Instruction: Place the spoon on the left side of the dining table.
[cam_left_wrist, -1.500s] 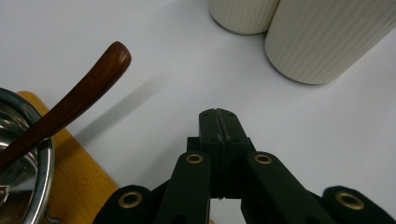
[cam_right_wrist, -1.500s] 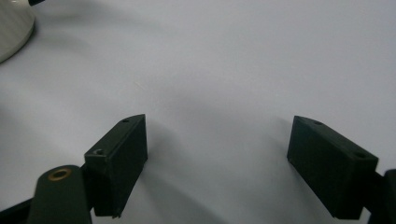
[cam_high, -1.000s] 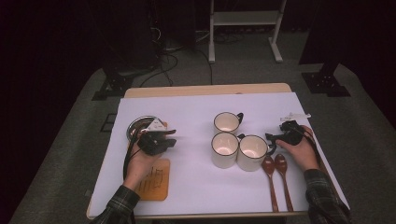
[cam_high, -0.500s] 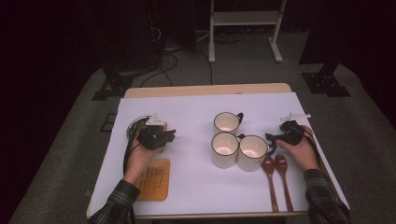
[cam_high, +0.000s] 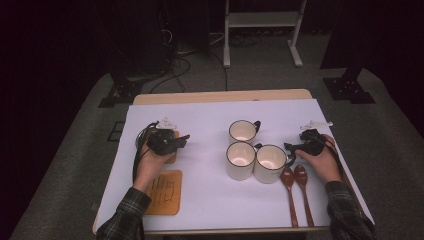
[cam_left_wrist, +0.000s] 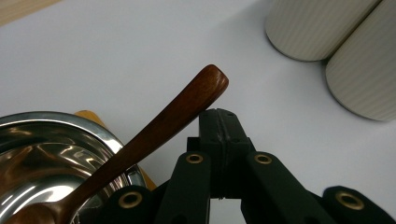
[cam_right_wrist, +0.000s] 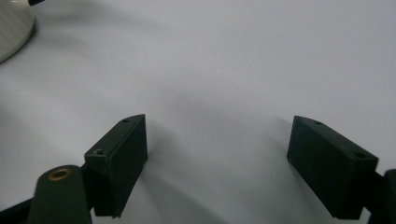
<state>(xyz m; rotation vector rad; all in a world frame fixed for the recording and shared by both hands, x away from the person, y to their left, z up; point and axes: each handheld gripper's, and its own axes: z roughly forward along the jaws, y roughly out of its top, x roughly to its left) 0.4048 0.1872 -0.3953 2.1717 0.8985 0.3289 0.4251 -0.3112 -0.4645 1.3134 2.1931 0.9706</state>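
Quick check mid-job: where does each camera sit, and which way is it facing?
High view: above the near table edge, looking forward and down; both forearms, left gripper and right gripper show.
Left gripper view: rides the left gripper, jaws shut, past a wooden spoon resting in a steel bowl toward the mugs.
Right gripper view: rides the right gripper, jaws open, facing bare sheet.
Shared: mugs in the high and left gripper views.

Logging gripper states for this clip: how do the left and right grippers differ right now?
The left gripper has its fingers shut together, empty; the right gripper has its fingers wide apart. The left sits beside a steel bowl holding a wooden spoon; the right hangs over bare white tabletop. Both grip nothing.
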